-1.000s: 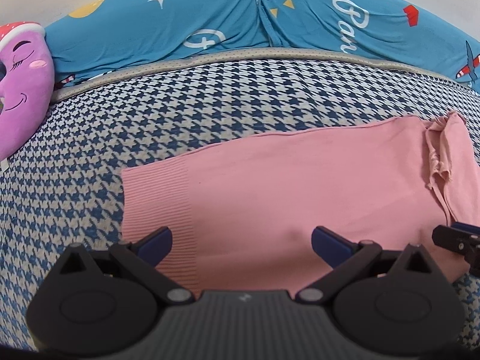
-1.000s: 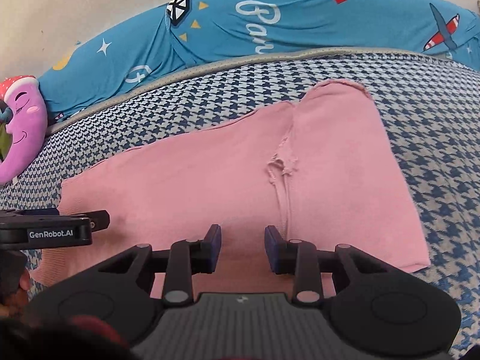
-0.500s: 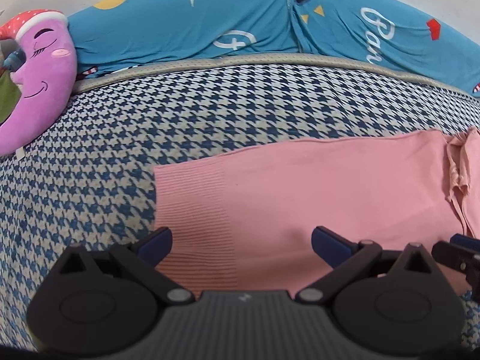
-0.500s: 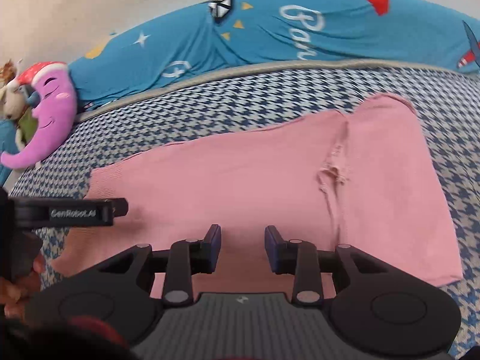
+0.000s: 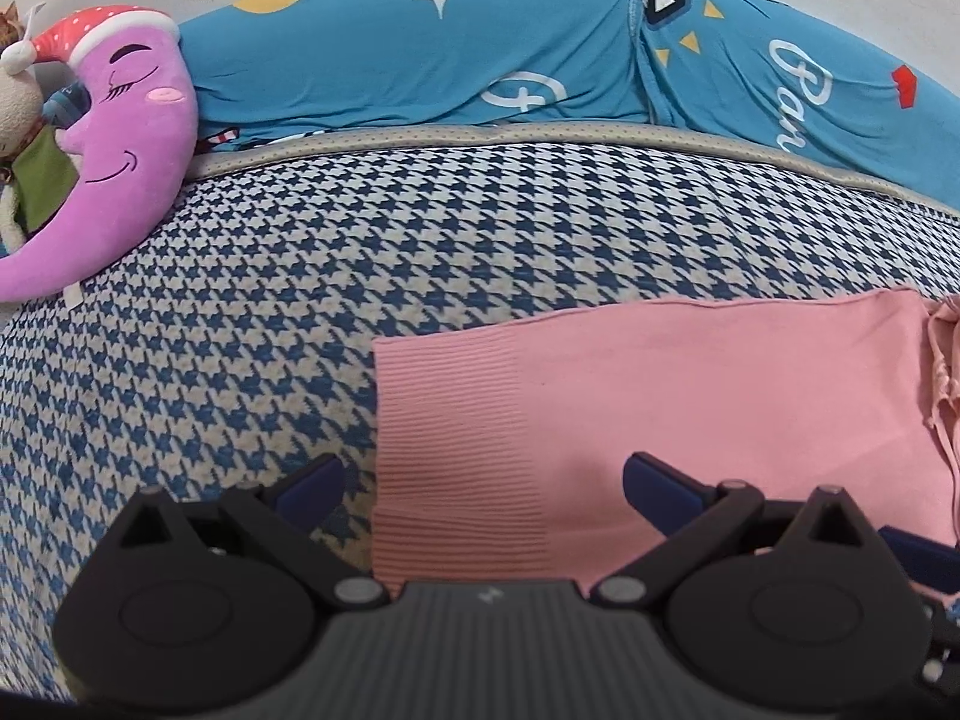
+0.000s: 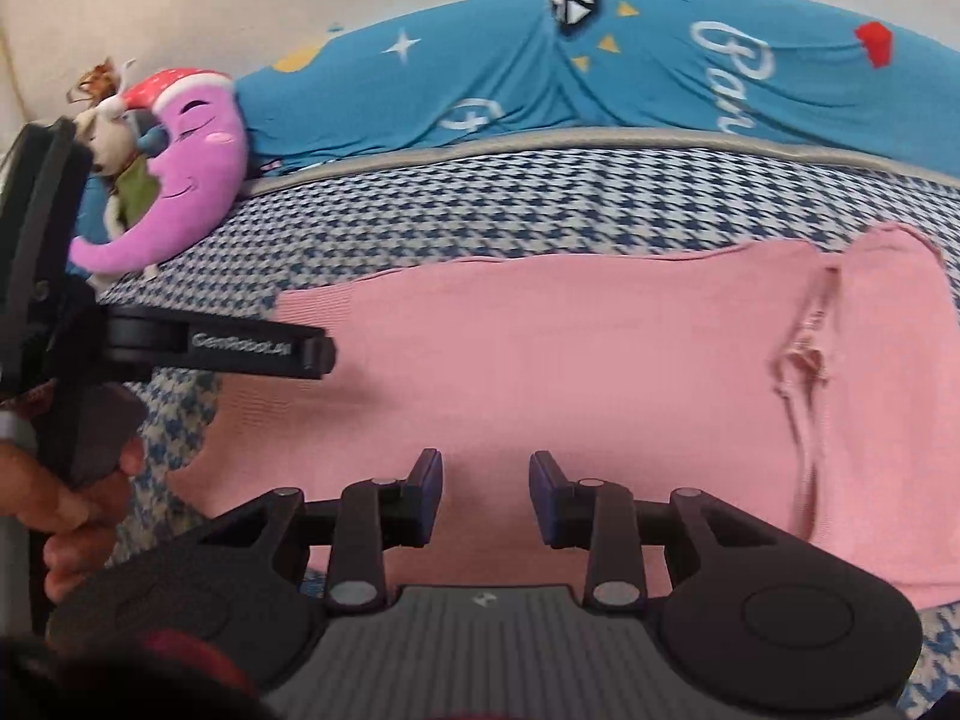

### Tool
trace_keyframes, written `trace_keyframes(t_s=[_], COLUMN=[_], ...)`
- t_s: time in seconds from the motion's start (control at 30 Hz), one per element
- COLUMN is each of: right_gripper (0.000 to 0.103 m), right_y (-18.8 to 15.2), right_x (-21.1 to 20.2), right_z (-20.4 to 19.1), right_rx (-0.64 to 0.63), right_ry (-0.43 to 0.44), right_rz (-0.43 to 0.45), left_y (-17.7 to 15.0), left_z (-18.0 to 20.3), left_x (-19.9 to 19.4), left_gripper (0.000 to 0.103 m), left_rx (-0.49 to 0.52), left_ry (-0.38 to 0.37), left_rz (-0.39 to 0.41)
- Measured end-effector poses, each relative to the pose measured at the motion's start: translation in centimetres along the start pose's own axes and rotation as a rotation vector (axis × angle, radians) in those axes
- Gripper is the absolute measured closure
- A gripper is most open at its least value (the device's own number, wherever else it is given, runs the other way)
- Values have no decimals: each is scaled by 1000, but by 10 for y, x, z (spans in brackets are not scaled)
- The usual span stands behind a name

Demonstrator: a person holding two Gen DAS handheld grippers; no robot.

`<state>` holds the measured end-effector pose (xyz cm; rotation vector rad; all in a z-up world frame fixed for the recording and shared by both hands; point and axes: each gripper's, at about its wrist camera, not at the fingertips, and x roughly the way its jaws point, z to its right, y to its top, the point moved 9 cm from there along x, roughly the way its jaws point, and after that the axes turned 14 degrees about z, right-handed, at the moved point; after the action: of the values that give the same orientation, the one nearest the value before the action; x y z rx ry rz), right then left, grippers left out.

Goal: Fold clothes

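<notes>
the pink garment (image 6: pixel 570 360) lay spread flat on the houndstooth bed cover (image 5: pixel 300 300), its ribbed hem (image 5: pixel 450 450) to the left and its bunched seam (image 6: pixel 804 354) toward the right end. the left hand-held gripper (image 5: pixel 480 480) hovered over the ribbed hem with its jaws wide apart and nothing between them; one blue pad sat above the cover, the other above the cloth, so the hem's edge ran between them. the right hand-held gripper (image 6: pixel 486 492) hung over the near middle of the garment, jaws partly apart, no fabric pinched.

the step in hand looked like picking grip points for a fold. to do it well, each gripper would need to come down on a near edge and catch both layers, not only the top one. the left should bite the ribbed corner squarely. the right might do better nearer the seam end, so the lifted edge stays taut. the soft knit would likely sag between two grips.

the purple moon plush (image 5: pixel 120 138) and blue pillows (image 5: pixel 450 60) were well apart from the work.
</notes>
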<state>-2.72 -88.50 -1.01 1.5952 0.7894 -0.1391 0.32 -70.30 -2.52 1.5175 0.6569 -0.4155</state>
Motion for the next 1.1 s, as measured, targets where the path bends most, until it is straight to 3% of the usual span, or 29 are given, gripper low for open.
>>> trace_keyframes(t_s=[0.7,1.1], right_gripper=[71,71], right_y=[-6,-13], right_x=[9,9], right_z=[-49,-87], right_rx=[-79,-169], right_ry=[141,249], right_rz=[-7,3], left_y=[3,19], left_z=[-34,-71], left_x=[-2,-3], left_gripper=[0,0], left_rx=[-30,-100], left_ry=[52,51], left_rz=[3,-31])
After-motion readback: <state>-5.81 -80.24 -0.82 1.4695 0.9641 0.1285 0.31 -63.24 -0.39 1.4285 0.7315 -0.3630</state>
